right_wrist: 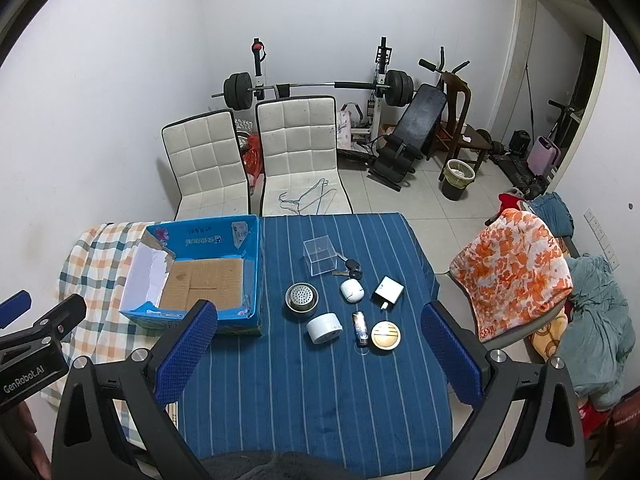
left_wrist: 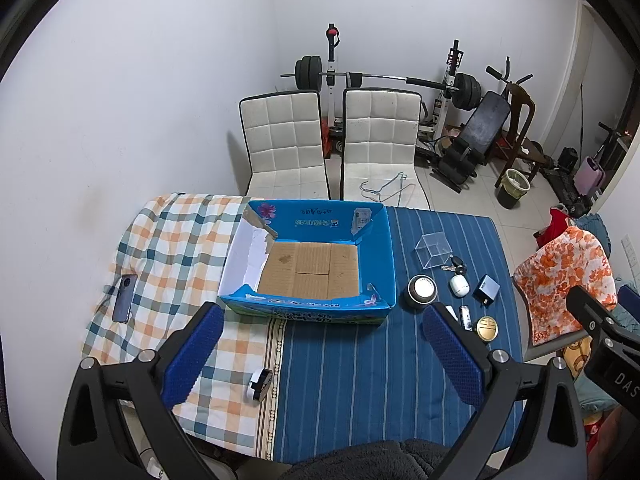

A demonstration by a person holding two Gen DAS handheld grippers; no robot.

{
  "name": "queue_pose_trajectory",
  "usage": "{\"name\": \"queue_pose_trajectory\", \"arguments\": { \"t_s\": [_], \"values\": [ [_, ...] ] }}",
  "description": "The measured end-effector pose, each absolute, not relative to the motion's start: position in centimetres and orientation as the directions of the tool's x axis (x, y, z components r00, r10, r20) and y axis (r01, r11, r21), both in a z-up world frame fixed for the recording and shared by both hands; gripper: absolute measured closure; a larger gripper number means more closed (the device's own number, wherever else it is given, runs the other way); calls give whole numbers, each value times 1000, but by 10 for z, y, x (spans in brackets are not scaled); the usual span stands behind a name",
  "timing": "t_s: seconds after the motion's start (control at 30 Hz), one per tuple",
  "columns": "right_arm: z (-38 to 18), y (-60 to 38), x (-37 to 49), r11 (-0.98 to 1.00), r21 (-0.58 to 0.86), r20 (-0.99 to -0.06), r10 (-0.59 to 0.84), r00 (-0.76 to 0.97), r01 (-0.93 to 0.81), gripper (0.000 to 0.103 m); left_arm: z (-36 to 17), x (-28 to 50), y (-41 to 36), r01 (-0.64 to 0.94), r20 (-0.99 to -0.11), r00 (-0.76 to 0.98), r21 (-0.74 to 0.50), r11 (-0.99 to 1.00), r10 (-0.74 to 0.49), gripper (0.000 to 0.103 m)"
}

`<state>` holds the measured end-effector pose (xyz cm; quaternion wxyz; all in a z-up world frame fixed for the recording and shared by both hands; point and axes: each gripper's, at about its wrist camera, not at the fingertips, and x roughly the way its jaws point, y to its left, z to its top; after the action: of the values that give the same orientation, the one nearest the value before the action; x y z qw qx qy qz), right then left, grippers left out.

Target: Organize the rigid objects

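An empty blue cardboard box sits on the table. To its right on the blue striped cloth lie a clear plastic cube, keys, a metal strainer cup, a white earbud case, a white charger, a white tape roll, a lighter and a gold round tin. My left gripper is open and empty above the table's near edge. My right gripper is open and empty, just short of the small items.
A phone lies on the checked cloth at far left. A small black-and-white round object lies near the left fingers. Two white chairs stand behind the table, a draped chair at the right.
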<state>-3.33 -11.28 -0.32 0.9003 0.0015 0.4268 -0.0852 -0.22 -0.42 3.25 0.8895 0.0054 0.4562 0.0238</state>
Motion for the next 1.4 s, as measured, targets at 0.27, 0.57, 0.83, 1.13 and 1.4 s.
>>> {"name": "queue_pose_trajectory", "arguments": {
  "t_s": [0.27,0.57,0.83,1.13,1.4],
  "values": [
    [-9,-118,-32,986,-53,-789,-139,599,159,0,29,-6,-14,-33,-818,573,29,999,42,1],
    [-48,-189,6,957,-27,-849,-175,498,289,0,-12,51,-71,76,-866,498,4,997,-34,1],
    [-130,-296,87,909,-37,-925,-189,330,415,0,-86,151,-149,163,-933,349,-27,986,-83,1],
    [-264,-394,191,831,-32,-985,-122,126,555,0,-195,259,-203,135,-984,111,-121,983,-136,1],
    [-368,-430,235,782,-27,-1000,-13,-27,623,1,-281,314,-230,103,-996,-31,-90,991,-88,1]
  ]
}}
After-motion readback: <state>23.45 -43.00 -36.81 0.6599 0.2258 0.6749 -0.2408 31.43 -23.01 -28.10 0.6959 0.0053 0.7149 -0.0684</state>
